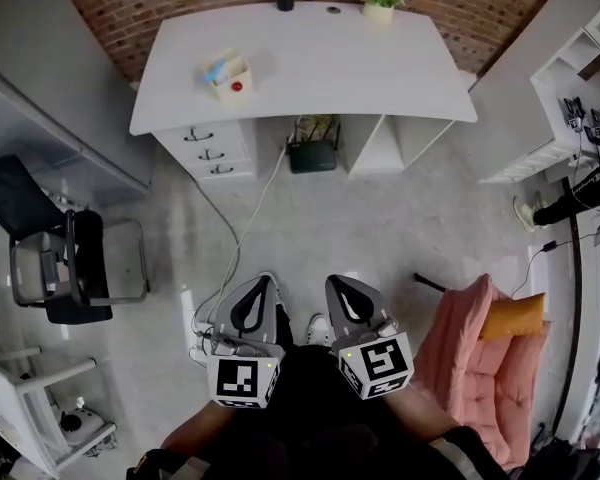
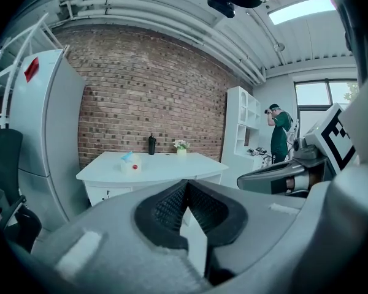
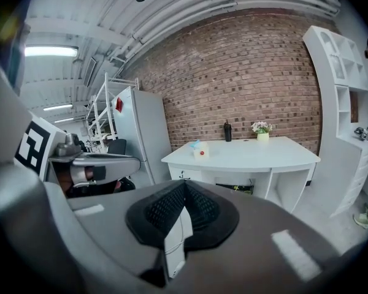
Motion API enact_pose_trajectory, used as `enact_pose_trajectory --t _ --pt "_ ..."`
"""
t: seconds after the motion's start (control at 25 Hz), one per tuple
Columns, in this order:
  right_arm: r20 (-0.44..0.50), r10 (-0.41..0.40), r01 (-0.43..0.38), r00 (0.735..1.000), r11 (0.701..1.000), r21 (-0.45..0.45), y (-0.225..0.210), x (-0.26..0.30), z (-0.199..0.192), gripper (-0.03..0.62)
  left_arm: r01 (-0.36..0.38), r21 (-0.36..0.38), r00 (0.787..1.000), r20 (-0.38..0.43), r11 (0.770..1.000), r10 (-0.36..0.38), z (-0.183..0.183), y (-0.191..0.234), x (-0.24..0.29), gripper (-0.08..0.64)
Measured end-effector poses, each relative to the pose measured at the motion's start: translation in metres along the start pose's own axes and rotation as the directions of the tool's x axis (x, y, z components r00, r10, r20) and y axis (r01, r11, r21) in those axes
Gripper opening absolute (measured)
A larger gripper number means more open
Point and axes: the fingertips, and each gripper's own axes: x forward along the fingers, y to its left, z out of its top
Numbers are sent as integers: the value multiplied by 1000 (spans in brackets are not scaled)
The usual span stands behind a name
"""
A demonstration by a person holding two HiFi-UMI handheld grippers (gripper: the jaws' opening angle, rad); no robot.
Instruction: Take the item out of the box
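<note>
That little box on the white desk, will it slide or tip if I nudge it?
The box looks small, so probably light and likely to slide on the smooth desk. A blue item sticks out the top, so pulling that might tip it.

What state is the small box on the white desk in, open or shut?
Open: seen from above, the box on the desk has no lid over its top, and a blue item sticks out of it.
</note>
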Motion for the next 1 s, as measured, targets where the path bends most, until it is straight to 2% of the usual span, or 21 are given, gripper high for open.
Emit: enact_pose_trajectory --t 0.48,1.0 --pt "11 -12 12 1000 1000 -24 13 92 53 2 3 -7 999 37 1000 -3 38 85 42 5" --pt "-1 -16 16 1000 997 -75 34 144 85 1 -25 -30 997 76 999 27 53 146 46 5"
